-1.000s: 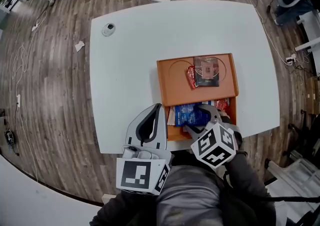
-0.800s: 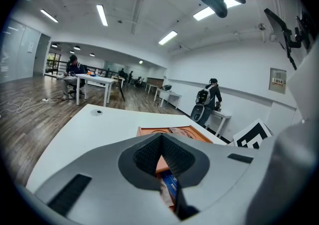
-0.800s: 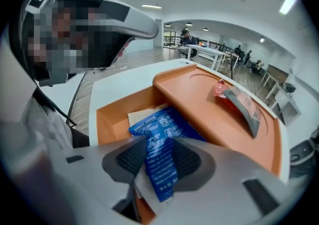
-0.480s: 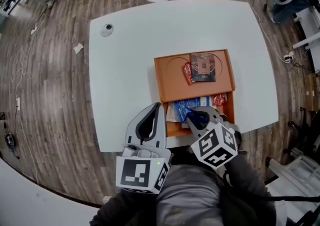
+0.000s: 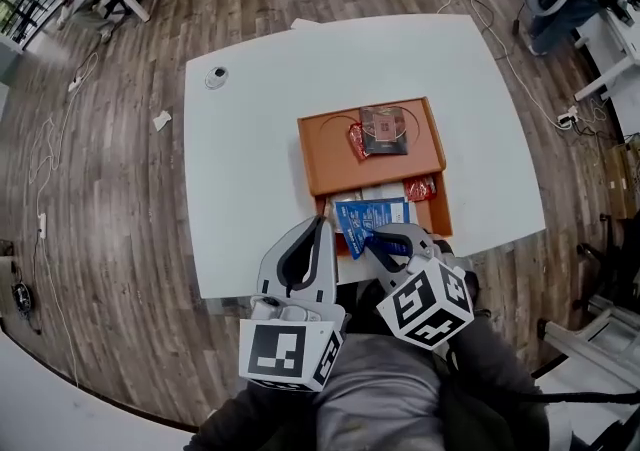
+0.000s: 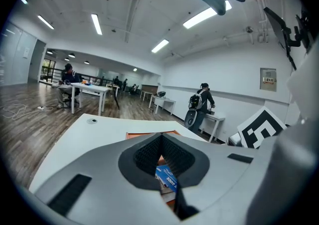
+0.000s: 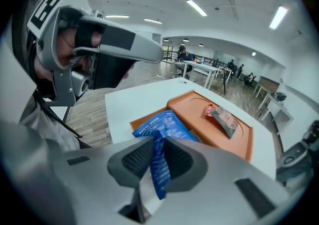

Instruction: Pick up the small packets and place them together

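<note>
Right gripper (image 7: pixel 158 145) jaws just closed, spread a second ago, now pinching blue packet (image 7: pixel 160 128) by edge, raised off near compartment of orange tray (image 5: pixel 325 157). Grasp done, carry next.
Left gripper (image 5: pixel 320 227) jaws pressed together, empty.
Brown packet (image 5: pixel 384 129) and red packet (image 5: pixel 354 141) touching at tray's far end — likely gathering spot.

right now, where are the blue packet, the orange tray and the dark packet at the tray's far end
blue packet (image 7: pixel 164 130), right gripper view, on its printed face
orange tray (image 7: pixel 208 122), right gripper view, on a bare part of its floor
dark packet (image 5: pixel 385 129), head view, on its middle
</note>
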The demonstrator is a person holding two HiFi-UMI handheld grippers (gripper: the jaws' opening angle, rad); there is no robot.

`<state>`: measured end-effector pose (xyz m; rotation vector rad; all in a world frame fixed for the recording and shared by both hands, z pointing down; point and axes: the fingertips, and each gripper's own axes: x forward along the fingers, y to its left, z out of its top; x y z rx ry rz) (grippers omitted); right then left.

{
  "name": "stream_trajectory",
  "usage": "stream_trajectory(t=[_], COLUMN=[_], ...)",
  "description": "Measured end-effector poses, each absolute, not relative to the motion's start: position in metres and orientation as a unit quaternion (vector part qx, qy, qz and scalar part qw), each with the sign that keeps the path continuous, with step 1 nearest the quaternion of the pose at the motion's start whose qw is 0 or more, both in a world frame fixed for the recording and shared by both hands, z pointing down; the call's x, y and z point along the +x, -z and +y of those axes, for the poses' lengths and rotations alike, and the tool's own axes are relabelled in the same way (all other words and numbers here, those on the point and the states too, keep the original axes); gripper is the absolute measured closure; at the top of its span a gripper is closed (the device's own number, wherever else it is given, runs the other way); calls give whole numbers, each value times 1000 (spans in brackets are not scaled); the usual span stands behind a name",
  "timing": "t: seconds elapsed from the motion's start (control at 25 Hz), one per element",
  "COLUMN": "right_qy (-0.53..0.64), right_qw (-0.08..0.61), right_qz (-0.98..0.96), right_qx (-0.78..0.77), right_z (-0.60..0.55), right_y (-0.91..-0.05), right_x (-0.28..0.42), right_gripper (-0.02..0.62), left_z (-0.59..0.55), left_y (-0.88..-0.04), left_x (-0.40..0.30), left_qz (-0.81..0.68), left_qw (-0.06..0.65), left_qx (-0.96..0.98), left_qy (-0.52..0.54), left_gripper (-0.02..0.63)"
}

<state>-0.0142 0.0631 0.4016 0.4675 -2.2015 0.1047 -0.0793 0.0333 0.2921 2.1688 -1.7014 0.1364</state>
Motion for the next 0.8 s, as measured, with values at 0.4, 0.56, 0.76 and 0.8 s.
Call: stream_trajectory(t=[0.4,0.56,0.76,0.8], right_qy=[-9,8,14,11], right_qw=[405,403,415,420], right_qz=[-892,-892,-886,-884], right_qx=[199,206,208,206], right_z=[36,-2,-42,-47], right_y=[-369,-356,-361,-364], right_x=[-26,-41,-62,-65], right_gripper=[525,525,524,523], left_z=[17,-10,-46,-51], left_y=[-276,-268,-270,-272], left_x=[-85,-102,-123,-127], left_qz=[-611,-618,-618,-618], left_qw=[175,173,175,178], left_qx=[772,767,766,766], left_qy=[-31,-18,-11,-13], left_gripper=[606,606,606,606])
